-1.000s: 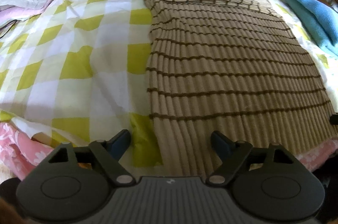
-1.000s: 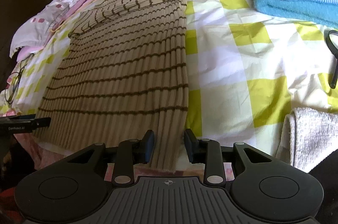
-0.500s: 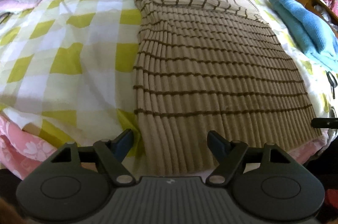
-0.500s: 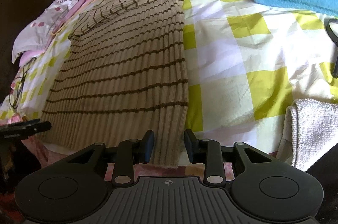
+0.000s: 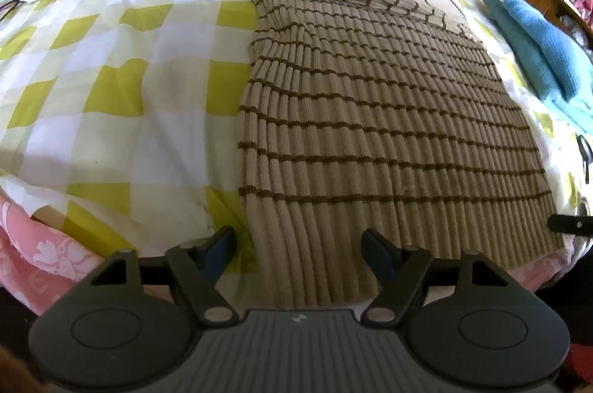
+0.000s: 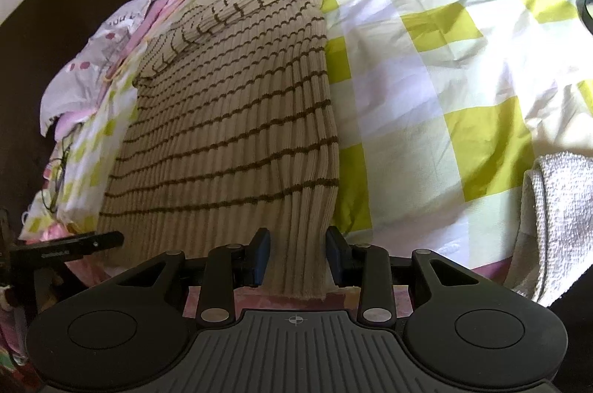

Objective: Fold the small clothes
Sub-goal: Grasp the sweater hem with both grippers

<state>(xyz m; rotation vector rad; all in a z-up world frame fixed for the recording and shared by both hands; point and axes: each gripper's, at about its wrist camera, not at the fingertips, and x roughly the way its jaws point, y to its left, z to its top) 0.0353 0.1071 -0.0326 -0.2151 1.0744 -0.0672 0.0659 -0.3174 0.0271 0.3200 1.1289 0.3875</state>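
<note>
So far the striped knit sweater (image 5: 389, 118) lies flat on the bed with sleeves folded in (body fold left). Its hem sits between both tools: left tool (image 5: 298, 244) closing, not yet pinching; right tool (image 6: 296, 254) half open, apparently ungripped.

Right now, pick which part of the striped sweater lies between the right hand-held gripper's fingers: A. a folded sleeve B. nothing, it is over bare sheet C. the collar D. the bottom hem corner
D: the right hand-held gripper straddles the corner of the striped sweater at its bottom hem, by the bed's near edge.
</note>
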